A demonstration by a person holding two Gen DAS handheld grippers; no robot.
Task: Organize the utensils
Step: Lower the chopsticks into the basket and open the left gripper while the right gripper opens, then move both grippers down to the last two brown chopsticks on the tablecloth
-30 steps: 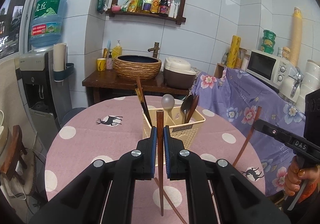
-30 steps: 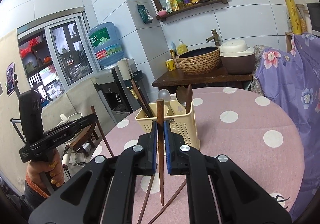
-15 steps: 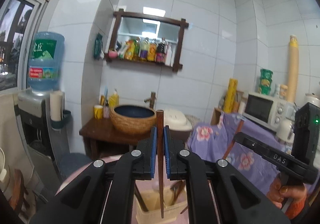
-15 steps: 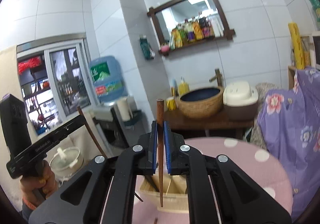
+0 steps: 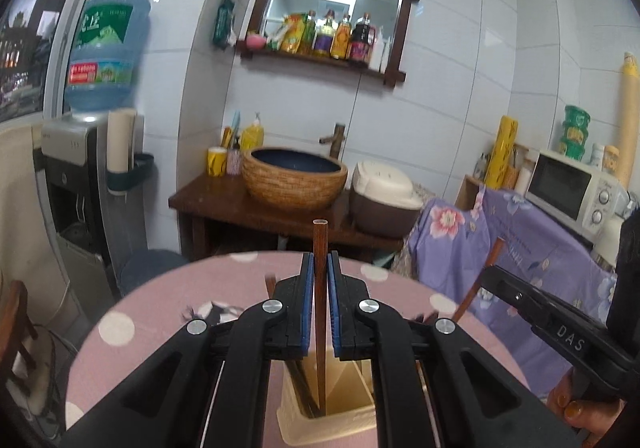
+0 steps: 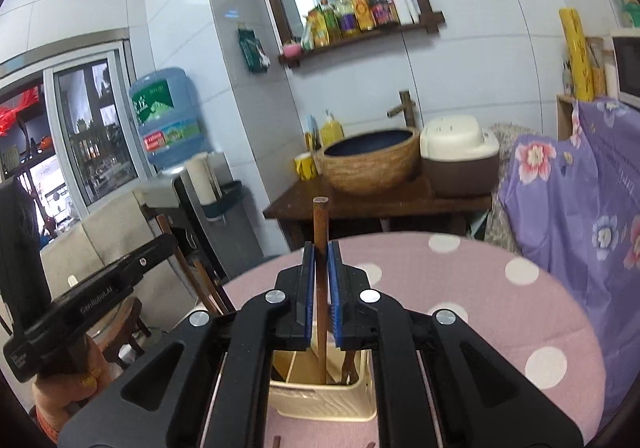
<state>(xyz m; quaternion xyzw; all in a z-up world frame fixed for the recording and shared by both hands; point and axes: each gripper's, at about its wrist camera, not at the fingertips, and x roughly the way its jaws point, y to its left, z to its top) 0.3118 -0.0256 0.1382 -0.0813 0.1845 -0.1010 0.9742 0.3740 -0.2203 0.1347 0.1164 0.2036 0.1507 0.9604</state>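
Observation:
My left gripper [image 5: 320, 268] is shut on a brown wooden chopstick [image 5: 320, 312] held upright, its lower end inside the cream utensil caddy [image 5: 328, 420] just below. My right gripper [image 6: 320, 260] is shut on another brown chopstick [image 6: 321, 288], its lower end also down in the caddy [image 6: 320, 400]. The caddy stands on the pink polka-dot round table [image 5: 160, 320]. In the left wrist view the right gripper [image 5: 496, 272] shows at the right with its chopstick [image 5: 476, 288]. In the right wrist view the left gripper [image 6: 168, 244] shows at the left.
Behind the table stands a dark wooden counter [image 5: 224, 203] with a woven basin [image 5: 294, 175] and a rice cooker [image 5: 384, 199]. A purple floral cloth [image 5: 520, 232] covers furniture at the right. A water dispenser [image 5: 80, 167] stands at the left.
Both grippers lifted their chopsticks off the table, swung up, then came down over the caddy. The chopstick ends now sit inside the caddy.

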